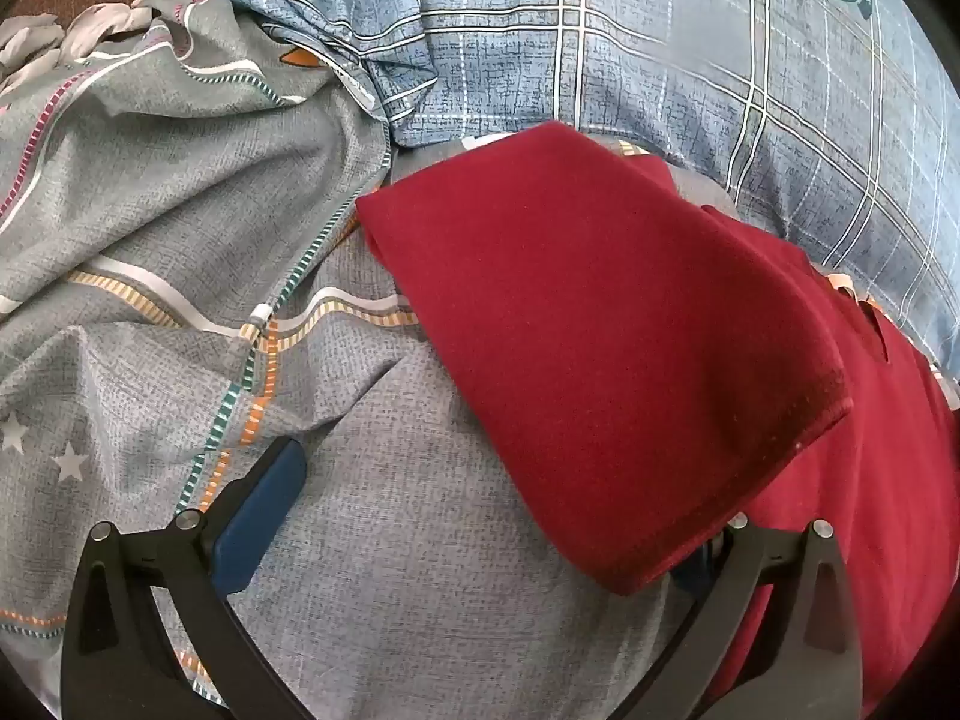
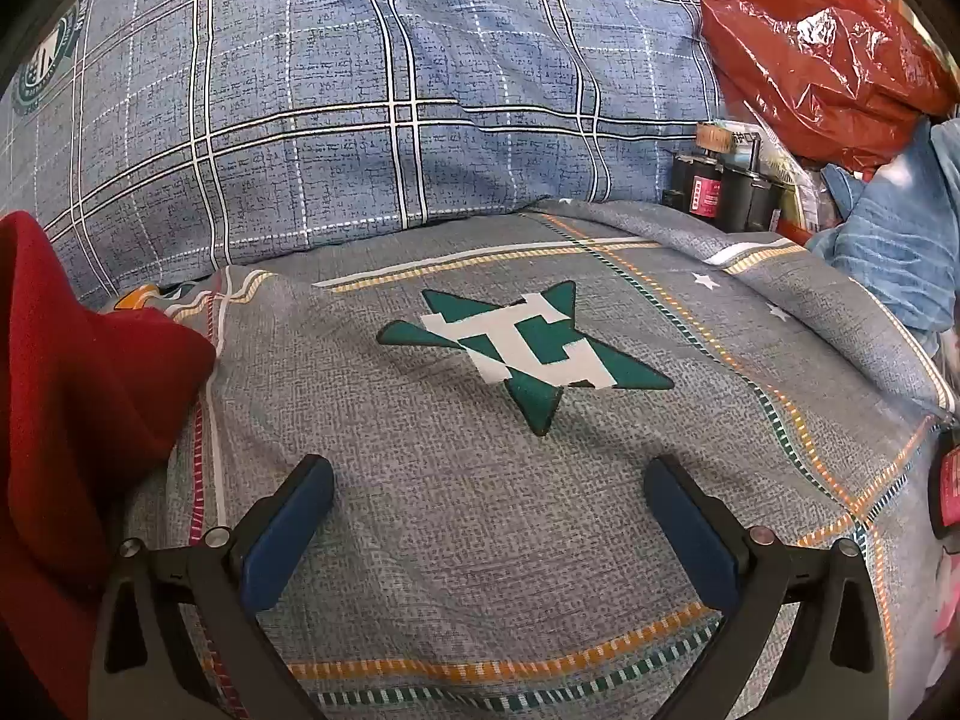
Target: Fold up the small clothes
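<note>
A dark red garment point(image 1: 600, 330) lies folded on the grey bedsheet point(image 1: 390, 540), one layer doubled over another. My left gripper point(image 1: 480, 516) is open; its left finger point(image 1: 258, 528) rests over bare sheet and its right finger is hidden under the garment's near corner. In the right wrist view the same red garment point(image 2: 72, 390) sits at the far left edge. My right gripper point(image 2: 489, 516) is open and empty above the sheet, just short of a green star print point(image 2: 528, 348).
A blue plaid pillow point(image 2: 360, 90) lies at the back of the bed and also shows in the left wrist view point(image 1: 690, 48). A red plastic bag point(image 2: 810, 42), dark bottles point(image 2: 714, 186) and blue cloth point(image 2: 888, 252) crowd the right side. The sheet is rumpled at the left point(image 1: 150, 180).
</note>
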A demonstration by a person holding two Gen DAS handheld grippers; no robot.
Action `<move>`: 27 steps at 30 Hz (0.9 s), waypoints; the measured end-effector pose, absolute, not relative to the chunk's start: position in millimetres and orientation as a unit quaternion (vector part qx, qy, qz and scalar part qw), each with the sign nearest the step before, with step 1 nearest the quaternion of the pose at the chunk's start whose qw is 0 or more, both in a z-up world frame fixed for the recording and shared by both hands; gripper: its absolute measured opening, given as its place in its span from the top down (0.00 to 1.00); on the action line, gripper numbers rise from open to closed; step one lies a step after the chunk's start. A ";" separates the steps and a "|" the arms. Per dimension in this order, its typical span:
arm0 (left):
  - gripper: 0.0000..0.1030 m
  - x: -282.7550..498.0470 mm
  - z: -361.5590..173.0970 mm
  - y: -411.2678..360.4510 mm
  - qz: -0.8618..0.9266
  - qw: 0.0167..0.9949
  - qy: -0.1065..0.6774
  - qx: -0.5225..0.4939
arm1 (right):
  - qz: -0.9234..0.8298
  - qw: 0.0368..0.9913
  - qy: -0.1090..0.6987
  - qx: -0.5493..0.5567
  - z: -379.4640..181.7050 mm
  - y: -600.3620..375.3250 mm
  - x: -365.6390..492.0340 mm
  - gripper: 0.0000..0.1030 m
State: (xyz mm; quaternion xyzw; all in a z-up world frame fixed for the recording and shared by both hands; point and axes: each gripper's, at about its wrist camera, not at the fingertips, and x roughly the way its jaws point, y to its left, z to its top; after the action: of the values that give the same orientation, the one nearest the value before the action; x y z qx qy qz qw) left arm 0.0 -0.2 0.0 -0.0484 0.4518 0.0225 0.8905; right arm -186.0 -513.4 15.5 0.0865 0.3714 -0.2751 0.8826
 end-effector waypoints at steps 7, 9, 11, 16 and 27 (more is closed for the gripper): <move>0.00 -0.6 -0.5 3.8 0.021 0.891 0.451 -0.052 | -0.275 0.883 0.371 0.087 15.5 -513.4 -186.0 0.00; 0.00 1.3 -0.7 3.0 0.022 0.891 0.452 -0.049 | -0.275 0.883 0.371 0.087 15.5 -513.4 -186.0 0.00; 0.00 0.2 -0.3 2.9 0.020 0.890 0.452 -0.049 | -0.275 0.883 0.371 0.087 15.5 -513.4 -186.0 0.00; 0.00 -9.5 2.5 1.4 0.013 0.890 0.453 -0.037 | -0.275 0.883 0.371 0.087 15.5 -513.3 -186.0 0.00; 0.00 -33.2 37.5 3.7 -0.001 0.914 0.403 -0.052 | -0.274 0.883 0.371 0.088 15.1 -514.3 -185.1 0.00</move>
State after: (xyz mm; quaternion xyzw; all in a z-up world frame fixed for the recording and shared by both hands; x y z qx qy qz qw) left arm -33.2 3.7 37.5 -0.0517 0.4032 -0.0008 0.9137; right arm -185.1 -514.3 15.1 0.0881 0.3706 -0.2742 0.8830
